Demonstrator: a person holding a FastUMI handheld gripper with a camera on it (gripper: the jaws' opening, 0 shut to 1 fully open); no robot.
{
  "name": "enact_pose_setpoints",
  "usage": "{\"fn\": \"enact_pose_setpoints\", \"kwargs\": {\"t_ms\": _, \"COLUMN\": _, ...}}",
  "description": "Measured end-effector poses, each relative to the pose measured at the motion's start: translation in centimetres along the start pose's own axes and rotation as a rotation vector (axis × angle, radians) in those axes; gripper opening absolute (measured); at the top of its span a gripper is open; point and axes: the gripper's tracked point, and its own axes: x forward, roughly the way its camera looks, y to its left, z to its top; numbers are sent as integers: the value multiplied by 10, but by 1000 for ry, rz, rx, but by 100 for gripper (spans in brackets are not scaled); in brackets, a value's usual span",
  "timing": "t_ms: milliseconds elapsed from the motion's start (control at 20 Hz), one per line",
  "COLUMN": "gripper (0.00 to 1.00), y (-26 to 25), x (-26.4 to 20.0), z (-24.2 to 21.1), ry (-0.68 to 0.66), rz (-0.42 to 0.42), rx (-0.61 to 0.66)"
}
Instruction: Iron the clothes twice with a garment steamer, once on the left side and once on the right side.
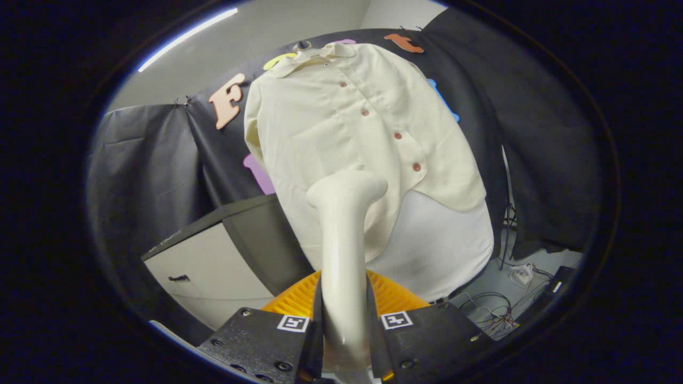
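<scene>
A cream button-up shirt (341, 122) hangs on a hanger against the booth wall, over a white board (437, 250) that shows below its hem. My gripper (344, 325) is shut on the cream handle of the garment steamer (341, 250), both fingers pressing its sides. The steamer rises straight ahead from between the fingers. Its head (349, 189) sits against or just in front of the shirt's lower part, left of the row of reddish buttons (397, 135).
A white cabinet with a dark top (213, 256) stands to the left, close to the shirt. Cables and a power strip (512, 288) lie on the floor to the right. An orange ribbed part (392, 293) sits just behind the fingers.
</scene>
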Motion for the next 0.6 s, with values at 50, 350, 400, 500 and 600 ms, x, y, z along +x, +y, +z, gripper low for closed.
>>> {"fn": "enact_pose_setpoints", "kwargs": {"t_ms": 50, "gripper": 34, "y": 1, "x": -2, "z": 15, "ry": -18, "rz": 4, "rx": -9}}
{"fn": "enact_pose_setpoints", "kwargs": {"t_ms": 350, "gripper": 34, "y": 1, "x": -7, "z": 116, "ry": -141, "rz": -10, "rx": -105}}
{"fn": "enact_pose_setpoints", "kwargs": {"t_ms": 400, "gripper": 34, "y": -2, "x": -4, "z": 129, "ry": -151, "rz": -22, "rx": -118}}
{"fn": "enact_pose_setpoints", "kwargs": {"t_ms": 500, "gripper": 34, "y": -9, "x": 4, "z": 156, "ry": -173, "rz": -37, "rx": -133}}
{"fn": "enact_pose_setpoints", "kwargs": {"t_ms": 600, "gripper": 34, "y": -18, "x": 16, "z": 182, "ry": -205, "rz": -45, "rx": -121}}
